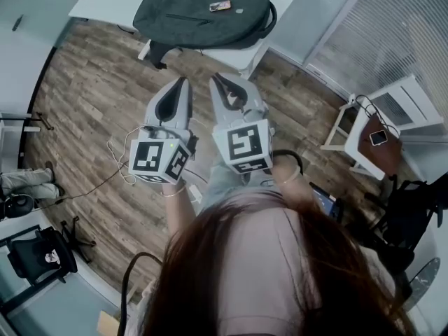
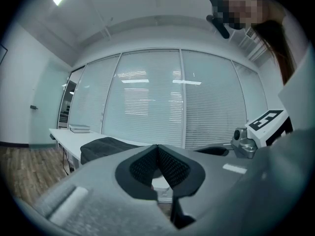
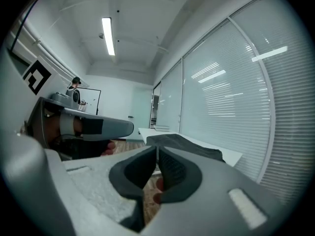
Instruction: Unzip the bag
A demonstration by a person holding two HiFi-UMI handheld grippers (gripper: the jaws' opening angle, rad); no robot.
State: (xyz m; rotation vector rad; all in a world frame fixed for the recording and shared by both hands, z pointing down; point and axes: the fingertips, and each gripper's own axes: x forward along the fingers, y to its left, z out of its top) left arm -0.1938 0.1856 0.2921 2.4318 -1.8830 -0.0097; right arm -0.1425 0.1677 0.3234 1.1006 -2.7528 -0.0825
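Head view, looking down: dark bag (image 1: 199, 9) lying flat on a white table (image 1: 98, 5), up at the top of the picture. Small flat thing (image 1: 220, 6) on top of the bag, too small to tell what. Zip too small to make out.

Lower down, both grippers side by side over the wood floor (image 1: 77, 103), pointing toward the bag and well apart from it. Left gripper (image 1: 184, 82) with its jaws pressed together, nothing between them. Right gripper (image 1: 216, 80) just beside it, jaws together too, holding nothing. One marker cube at the back of each. White chair (image 1: 395, 107) off at the right.

Left gripper view: jaw tips touching, dark pads closed tight, nothing caught in them. Bag low on the table behind, a bit to the left. Big window blinds (image 2: 147, 97) across the back wall.

Right gripper view: jaw tips touching here as well, nothing in between. Bag on the table just past the tips. Left gripper at the left side of the picture. Long ceiling light (image 3: 108, 36) up above.
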